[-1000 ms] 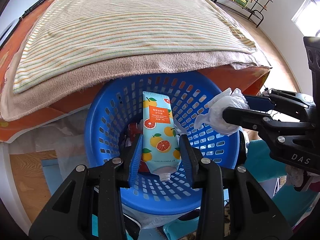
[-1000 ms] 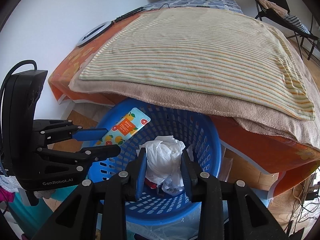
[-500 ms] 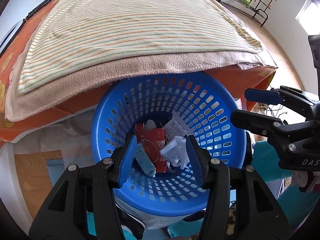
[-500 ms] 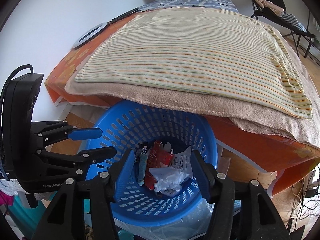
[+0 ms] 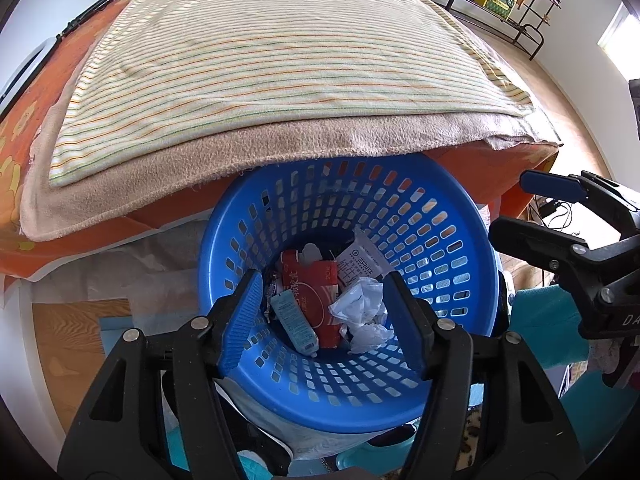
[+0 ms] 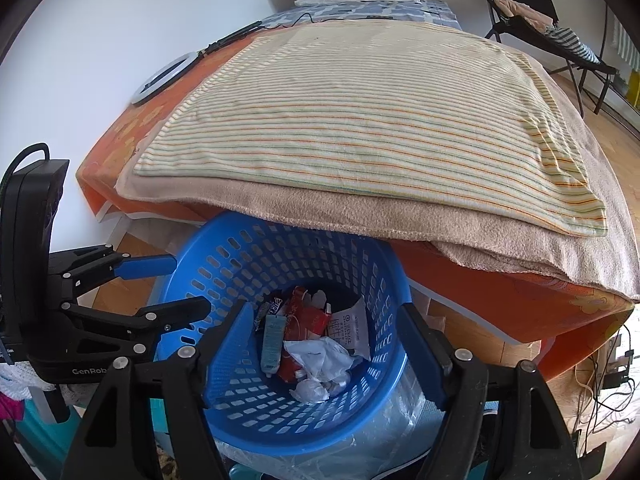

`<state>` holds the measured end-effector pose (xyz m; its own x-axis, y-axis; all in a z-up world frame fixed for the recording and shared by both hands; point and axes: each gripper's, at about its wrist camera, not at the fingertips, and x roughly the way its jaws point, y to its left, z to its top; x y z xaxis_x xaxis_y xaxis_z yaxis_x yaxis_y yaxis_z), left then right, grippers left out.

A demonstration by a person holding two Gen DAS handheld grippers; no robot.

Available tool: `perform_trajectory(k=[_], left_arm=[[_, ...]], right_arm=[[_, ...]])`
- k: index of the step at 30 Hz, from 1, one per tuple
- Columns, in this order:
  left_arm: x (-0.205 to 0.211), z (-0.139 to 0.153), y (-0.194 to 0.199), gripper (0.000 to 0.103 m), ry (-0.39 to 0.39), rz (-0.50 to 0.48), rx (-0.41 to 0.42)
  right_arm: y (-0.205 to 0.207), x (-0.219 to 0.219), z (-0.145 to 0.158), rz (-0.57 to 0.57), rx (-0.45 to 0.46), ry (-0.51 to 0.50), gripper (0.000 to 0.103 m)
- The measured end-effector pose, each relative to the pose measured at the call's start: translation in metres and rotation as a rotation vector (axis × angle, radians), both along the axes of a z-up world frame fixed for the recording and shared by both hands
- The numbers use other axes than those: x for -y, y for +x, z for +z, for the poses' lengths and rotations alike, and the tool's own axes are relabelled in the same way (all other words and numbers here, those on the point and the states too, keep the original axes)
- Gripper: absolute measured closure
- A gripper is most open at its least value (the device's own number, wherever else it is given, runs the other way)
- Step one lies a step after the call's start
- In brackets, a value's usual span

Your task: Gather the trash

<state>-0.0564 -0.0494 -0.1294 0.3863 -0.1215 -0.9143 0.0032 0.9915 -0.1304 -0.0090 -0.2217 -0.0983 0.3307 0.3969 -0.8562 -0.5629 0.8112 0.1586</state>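
A blue perforated basket (image 5: 440, 240) (image 6: 224, 264) stands against the bed's edge. Trash lies at its bottom: a fruit-print tube (image 5: 294, 322) (image 6: 272, 338) back side up, a red packet (image 5: 316, 300), a crumpled white tissue (image 5: 362, 312) (image 6: 320, 360) and a white wrapper (image 5: 360, 264). My left gripper (image 5: 324, 278) (image 6: 190, 283) hangs over the basket's left side, its jaws opening with nothing held between them. My right gripper (image 6: 326, 310) (image 5: 509, 204) hangs over the right side, its jaws also opening and empty.
The bed carries a striped blanket (image 5: 280, 72) over a beige one (image 6: 440, 216) that overhangs the basket's far rim. A ring light (image 6: 164, 80) lies at the bed's left edge. A clear plastic bag (image 6: 392, 412) sits under the basket. Cables (image 6: 600, 360) trail on the wooden floor at right.
The left gripper let go of the tube and the right gripper let go of the tissue. Both pieces dropped into the basket, and both pairs of jaws stand wider.
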Motion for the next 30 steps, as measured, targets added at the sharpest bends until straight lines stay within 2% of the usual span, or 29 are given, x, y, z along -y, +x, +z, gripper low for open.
perform_trajectory(k=[9,13,26,30], left_arm=[[-0.009,0.018,0.006,0.037,0.013,0.021,0.036],[-0.017,0.028,0.009,0.033,0.005,0.046,0.06],[-0.03,0.066,0.027,0.032,0.0,0.081,0.13],[-0.035,0.08,0.036,0.027,-0.011,0.101,0.163]], right_arm=[[0.005,0.0,0.014,-0.024,0.03,0.009,0.013],[0.007,0.0,0.021,-0.027,0.043,0.017,0.012],[0.024,-0.003,0.05,-0.041,0.081,0.04,0.011],[0.032,-0.006,0.066,-0.038,0.108,0.052,0.011]])
